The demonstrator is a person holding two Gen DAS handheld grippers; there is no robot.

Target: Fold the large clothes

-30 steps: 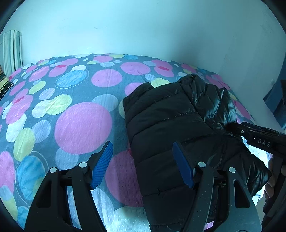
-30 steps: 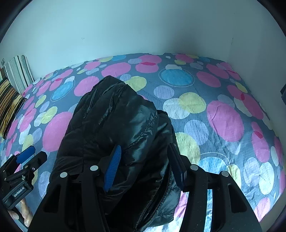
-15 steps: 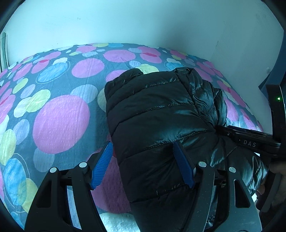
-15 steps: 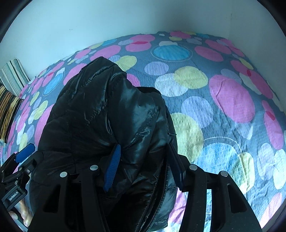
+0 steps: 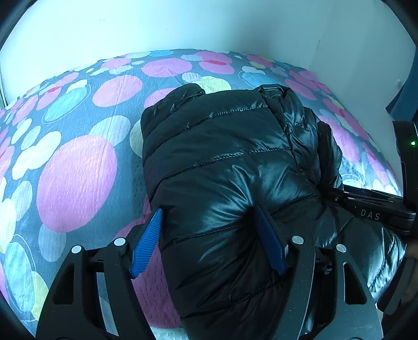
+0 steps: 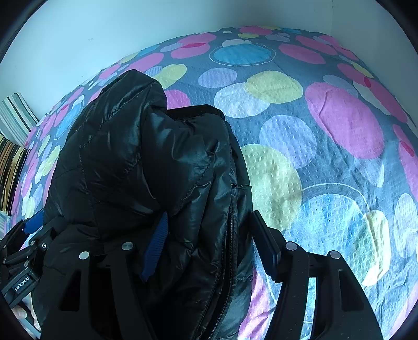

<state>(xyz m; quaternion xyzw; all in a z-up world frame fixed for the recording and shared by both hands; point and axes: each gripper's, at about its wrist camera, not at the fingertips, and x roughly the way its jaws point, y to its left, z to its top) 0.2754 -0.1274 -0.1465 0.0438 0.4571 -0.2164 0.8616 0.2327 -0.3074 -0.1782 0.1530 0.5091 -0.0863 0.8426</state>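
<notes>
jacket: a black quilted puffer jacket [image 5: 235, 167], shiny, folded into a thick bundle, lies on the bed between the two grippers; in the right wrist view its zipper [image 6: 230, 235] runs down the near edge.
jacket place: near side of the bed, one end toward the wall, the other running under both cameras.
bedspread: grey cover [image 5: 78, 130] printed with pink, yellow, blue and white circles, dimpled weave; it fills the ground in both views [image 6: 326, 157].
left gripper: left gripper [image 5: 209, 240] points steeply down at the bundle; its blue pads straddle the jacket's left part, the right pad [image 5: 269, 245] pressing a dent into the padding, the left pad [image 5: 147, 243] at the jacket's edge over the cover. jaws stand wide; whether they truly pinch the cloth cannot be told.
right gripper: right gripper [image 6: 211, 243] straddles the zipper edge; its jaws have just been opening, with the jacket's edge between them. the left pad [image 6: 156, 245] lies against the cloth, the right pad [image 6: 266, 248] stands just clear of it, so the hold looks released.
other views: the right gripper's body shows at the right of the left wrist view [image 5: 373, 211]; the left gripper shows at the lower left of the right wrist view [image 6: 23, 251].
pillow: striped cushions [image 6: 13, 136] at the far left by the wall.
wall: pale wall [image 5: 209, 23] behind the bed.
</notes>
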